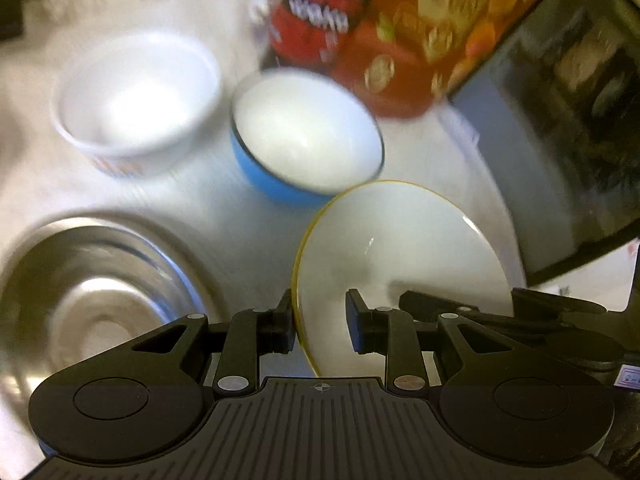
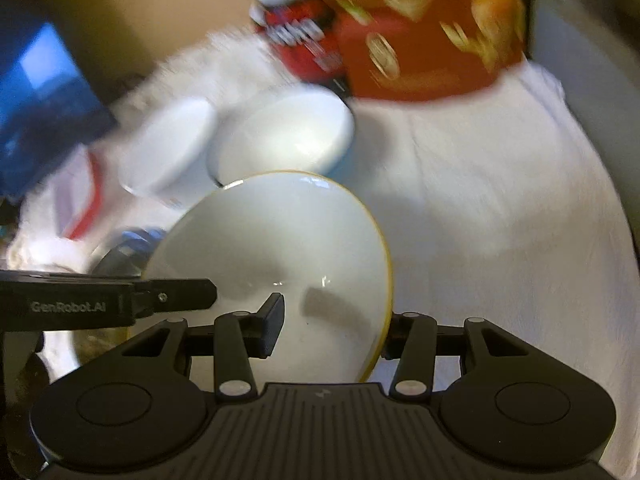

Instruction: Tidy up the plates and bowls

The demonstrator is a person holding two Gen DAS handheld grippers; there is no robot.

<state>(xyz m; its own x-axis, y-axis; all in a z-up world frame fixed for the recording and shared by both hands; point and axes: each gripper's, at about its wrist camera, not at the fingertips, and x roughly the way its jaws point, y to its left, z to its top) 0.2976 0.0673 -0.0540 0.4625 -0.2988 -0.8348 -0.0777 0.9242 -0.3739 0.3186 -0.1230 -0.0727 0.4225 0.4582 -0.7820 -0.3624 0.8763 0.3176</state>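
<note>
**White, yellow-rimmed plate gripped from both sides**

White plate (image 1: 400,248) held tilted above cloth-covered worktop (image 2: 480,200), left claw (image 1: 320,320) and right claw (image 2: 332,328) each clamped on opposite rims. Behind: two bowls, white (image 1: 136,104) and blue (image 1: 304,132); one steel bowl (image 1: 92,292) left.

- Left gripper (image 1: 320,320): matte black, ribbed centre plate with a small crosshair mark, two round side discs, silver rivets on the linkage arms, blue-tinged finger pads (image 1: 354,322).
- Right gripper (image 2: 332,330): same black build; beside it a black bar lettered "GenRobot.AI".
</note>
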